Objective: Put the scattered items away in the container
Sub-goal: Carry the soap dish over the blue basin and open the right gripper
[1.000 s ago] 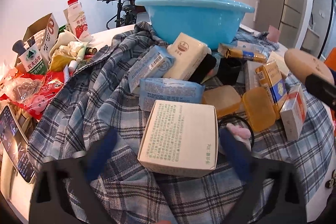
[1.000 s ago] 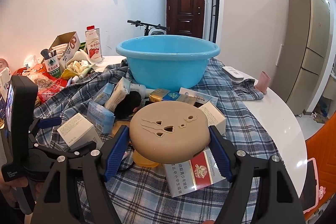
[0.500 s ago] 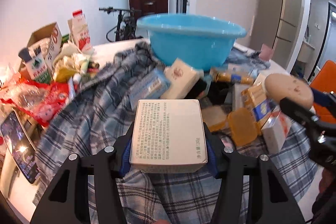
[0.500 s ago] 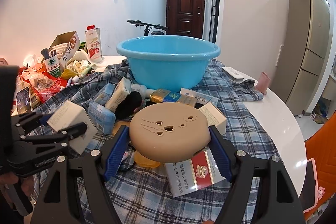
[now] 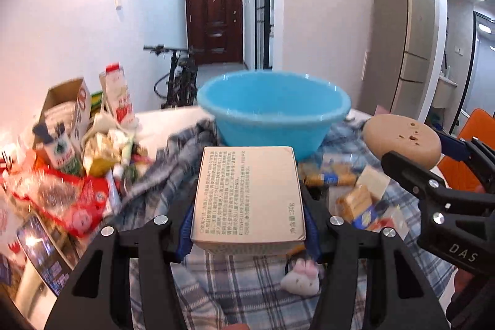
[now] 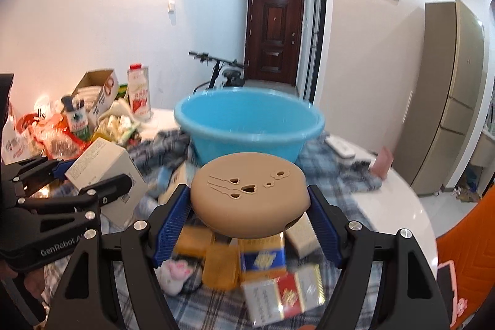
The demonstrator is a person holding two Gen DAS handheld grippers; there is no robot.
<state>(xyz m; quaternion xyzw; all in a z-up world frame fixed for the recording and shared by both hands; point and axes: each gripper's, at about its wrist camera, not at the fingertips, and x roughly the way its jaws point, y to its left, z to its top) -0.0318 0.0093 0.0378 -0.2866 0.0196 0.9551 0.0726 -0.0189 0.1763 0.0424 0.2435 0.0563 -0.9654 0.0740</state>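
Blue plastic forms the basin (image 5: 273,110), which stands on the plaid cloth (image 5: 241,283) at the far side of the round table (image 6: 402,206). The left gripper (image 5: 247,225) is clamped on a beige printed box (image 5: 249,194), its blue pads pressing both long sides, and the box hangs clear of the cloth just in front of the basin. The right gripper (image 6: 249,221) squeezes a tan round case (image 6: 249,195) with small cut-out holes, also lifted above the clutter. Below it lie an orange case (image 6: 221,268), a red-and-white pack (image 6: 284,296) and what looks like a small pink-eared plush (image 6: 174,271), though blur makes that uncertain. Both held items are outside the basin, near its front wall.
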